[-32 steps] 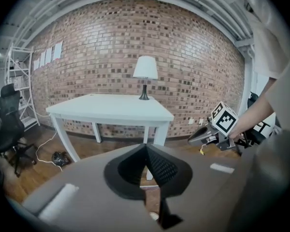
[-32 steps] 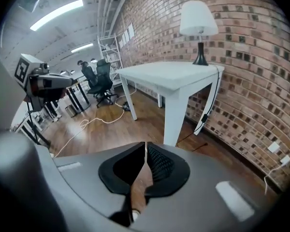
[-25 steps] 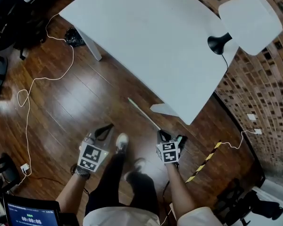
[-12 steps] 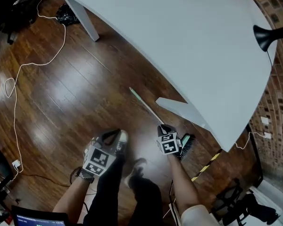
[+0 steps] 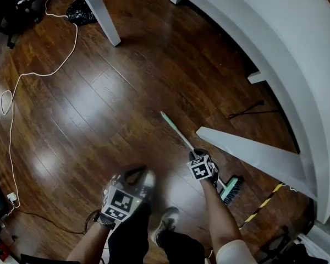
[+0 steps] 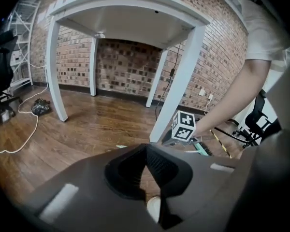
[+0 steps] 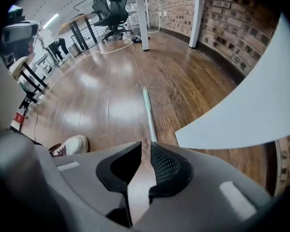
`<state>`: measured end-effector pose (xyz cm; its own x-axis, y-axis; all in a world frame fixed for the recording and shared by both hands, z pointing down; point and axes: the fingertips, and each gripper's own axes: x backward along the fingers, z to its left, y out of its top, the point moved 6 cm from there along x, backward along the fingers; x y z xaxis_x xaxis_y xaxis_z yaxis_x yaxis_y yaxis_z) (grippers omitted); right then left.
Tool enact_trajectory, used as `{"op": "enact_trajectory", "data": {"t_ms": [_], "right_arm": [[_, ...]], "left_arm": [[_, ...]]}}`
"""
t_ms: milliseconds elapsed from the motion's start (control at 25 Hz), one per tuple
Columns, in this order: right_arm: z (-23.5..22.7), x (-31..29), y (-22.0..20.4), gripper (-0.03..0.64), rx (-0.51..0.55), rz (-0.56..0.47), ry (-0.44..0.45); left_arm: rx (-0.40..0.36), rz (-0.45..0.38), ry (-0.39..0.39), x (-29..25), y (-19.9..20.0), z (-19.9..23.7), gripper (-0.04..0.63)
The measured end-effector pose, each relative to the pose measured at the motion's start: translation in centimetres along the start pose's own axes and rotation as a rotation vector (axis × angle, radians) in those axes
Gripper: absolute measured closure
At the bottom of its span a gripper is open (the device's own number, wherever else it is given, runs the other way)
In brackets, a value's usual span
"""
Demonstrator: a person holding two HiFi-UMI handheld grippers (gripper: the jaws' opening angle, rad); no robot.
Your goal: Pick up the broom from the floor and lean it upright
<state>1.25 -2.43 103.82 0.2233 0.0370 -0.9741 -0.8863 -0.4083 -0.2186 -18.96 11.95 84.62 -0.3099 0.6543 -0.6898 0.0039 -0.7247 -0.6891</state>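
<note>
The broom lies flat on the dark wood floor. Its pale green handle [image 5: 176,128] runs toward the upper left, and its green brush head [image 5: 232,188] lies by the white table brace. My right gripper [image 5: 198,154] points steeply down over the handle, close to the brush end. Its jaws are opening, with a narrow gap between them. In the right gripper view the handle [image 7: 147,110] runs up to my right gripper [image 7: 145,149] and vanishes under its jaws. My left gripper [image 5: 136,172] hangs to the left, away from the broom, with its tips together and nothing held.
A white table [image 5: 275,48] arches over the right side, and its slanted brace [image 5: 247,153] reaches the floor beside the broom. A white cable [image 5: 38,73] loops at left and a black cable [image 5: 247,113] lies under the table. Yellow-black tape [image 5: 261,205] and my shoe [image 5: 166,220] are close by.
Both grippers have sunk toward the floor and the view has dropped under the table edge. The right gripper stays over the handle near the brush head.
</note>
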Motion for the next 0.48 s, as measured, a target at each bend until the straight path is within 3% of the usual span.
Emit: {"op": "enact_trajectory", "data": {"t_ms": [240, 480], "right_arm": [[-0.1, -7.0, -0.8, 0.518, 0.182, 0.037, -0.020], [-1.2, -10.5, -1.1, 0.494, 0.211, 0.069, -0.035]], "left_arm": [[-0.026, 0.020, -0.006, -1.8, -4.1, -0.2, 0.595], [-0.069, 0.039, -0.021, -3.0, -6.3, -1.4, 0.595]]}}
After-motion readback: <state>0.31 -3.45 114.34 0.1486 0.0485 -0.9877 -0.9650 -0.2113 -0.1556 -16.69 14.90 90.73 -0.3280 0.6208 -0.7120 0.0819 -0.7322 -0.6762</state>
